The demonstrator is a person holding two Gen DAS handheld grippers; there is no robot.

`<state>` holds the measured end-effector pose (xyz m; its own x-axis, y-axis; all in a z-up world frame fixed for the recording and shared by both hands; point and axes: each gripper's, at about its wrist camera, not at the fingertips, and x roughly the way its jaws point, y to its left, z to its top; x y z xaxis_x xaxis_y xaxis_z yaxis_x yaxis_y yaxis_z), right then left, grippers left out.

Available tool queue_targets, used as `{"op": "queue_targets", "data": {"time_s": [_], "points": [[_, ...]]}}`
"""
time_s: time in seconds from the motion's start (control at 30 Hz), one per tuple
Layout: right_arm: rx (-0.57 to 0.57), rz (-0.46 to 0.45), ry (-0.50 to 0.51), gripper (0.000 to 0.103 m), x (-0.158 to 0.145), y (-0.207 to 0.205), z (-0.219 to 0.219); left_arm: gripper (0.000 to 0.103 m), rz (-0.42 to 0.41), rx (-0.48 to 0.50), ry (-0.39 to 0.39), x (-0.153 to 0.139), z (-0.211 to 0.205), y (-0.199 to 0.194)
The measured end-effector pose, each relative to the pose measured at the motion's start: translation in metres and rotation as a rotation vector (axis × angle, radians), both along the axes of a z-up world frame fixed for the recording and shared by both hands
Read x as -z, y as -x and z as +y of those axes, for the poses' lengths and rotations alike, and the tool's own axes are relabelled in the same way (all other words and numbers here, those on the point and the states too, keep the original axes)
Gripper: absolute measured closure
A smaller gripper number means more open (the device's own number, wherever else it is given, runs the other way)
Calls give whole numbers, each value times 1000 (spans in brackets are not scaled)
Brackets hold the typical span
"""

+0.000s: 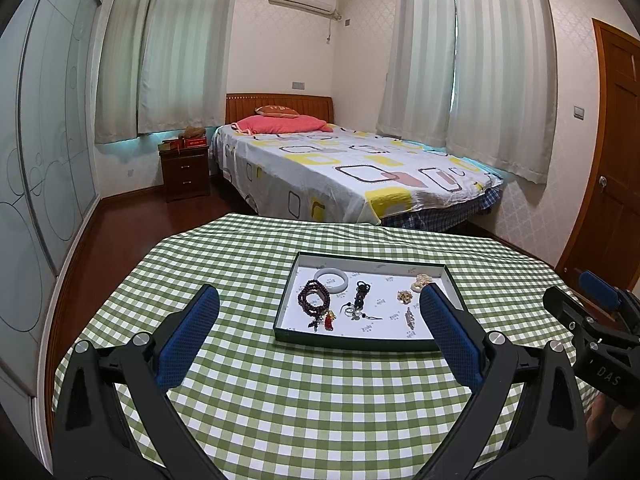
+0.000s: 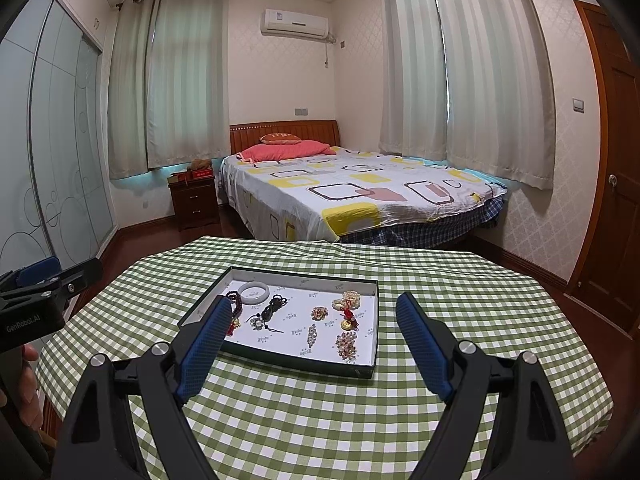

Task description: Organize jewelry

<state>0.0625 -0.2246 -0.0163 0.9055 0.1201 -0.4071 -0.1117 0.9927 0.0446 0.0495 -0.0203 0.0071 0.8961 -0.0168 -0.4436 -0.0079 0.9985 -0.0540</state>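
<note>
- Fingers of the left gripper (image 1: 320,312) are seen spread wide with nothing between them, raised above the checked tablecloth (image 1: 280,400) on the near side of the tray (image 1: 352,342).
- Fingers of the right gripper (image 2: 312,320) are likewise parted and empty, held above the cloth just before the tray's near edge.
- No jewelry is touched by either tool.
- All the jewelry in view is found inside the shallow dark-rimmed tray: a pale bangle (image 2: 253,293) at the far left, dark red beads (image 1: 314,300) near it, and a black corded pendant (image 2: 272,307) beside those.
- Further right a small gold brooch (image 2: 319,313), a slim crystal clip (image 2: 311,335), a pearl cluster with a red knot (image 2: 347,302) and a larger beaded brooch (image 2: 346,346) are laid well apart.
- No loose piece can be seen on the cloth outside the tray.
- The step in hand cannot be settled: the scene fits pieces waiting in the tray to be sorted, and equally pieces laid out there as a finished arrangement with both tools drawn clear.
- Should any piece be handled further, a low approach over the rim and a narrow pinch would be called for, since the pieces are small and flat, and cords and bead strands are judged likely to snag or drag neighbours.
</note>
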Motion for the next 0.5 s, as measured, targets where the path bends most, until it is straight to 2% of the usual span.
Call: {"op": "queue_targets", "data": {"time_s": [0.5], "points": [[-1, 2, 0, 21, 0, 0, 0, 5, -4, -7, 4, 0, 1, 0]]}}
